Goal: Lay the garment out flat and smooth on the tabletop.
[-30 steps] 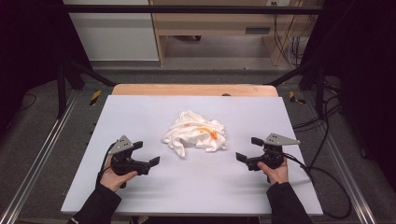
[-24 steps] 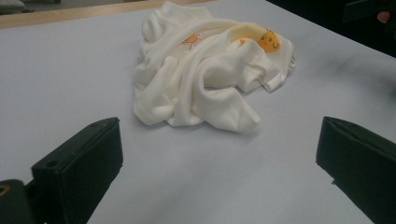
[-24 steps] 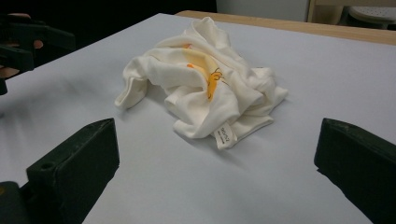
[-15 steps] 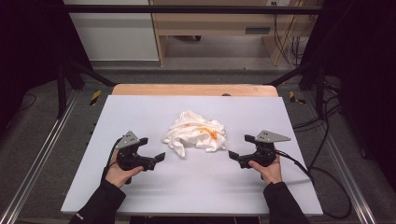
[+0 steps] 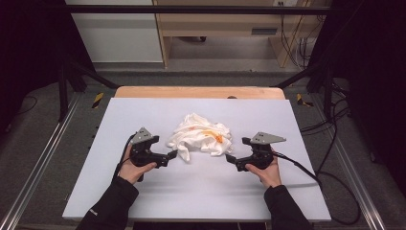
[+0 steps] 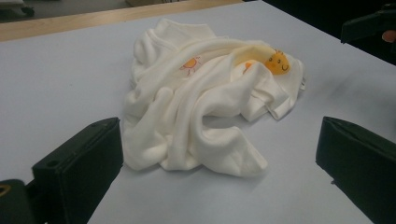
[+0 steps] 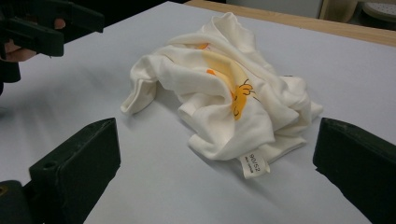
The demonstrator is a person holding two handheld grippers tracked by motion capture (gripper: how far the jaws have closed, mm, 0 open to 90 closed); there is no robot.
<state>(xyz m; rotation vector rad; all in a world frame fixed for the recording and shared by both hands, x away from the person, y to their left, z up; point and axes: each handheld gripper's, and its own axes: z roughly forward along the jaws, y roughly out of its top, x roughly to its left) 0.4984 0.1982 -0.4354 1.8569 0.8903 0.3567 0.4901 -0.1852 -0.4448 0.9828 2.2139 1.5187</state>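
Pale worktop carries a crumpled garment near its middle, lying between the left gripper and right gripper, both jaws released, left slightly nearer.

The white table is evenly lit from above against dark surroundings, soft shadows are cast beneath the cloth, and slight blur is noted throughout.

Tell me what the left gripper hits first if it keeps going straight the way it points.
Most likely the crumpled white garment: it lies straight ahead between the open jaws of the left gripper, with bare table before it. The exact gap is hard to judge.
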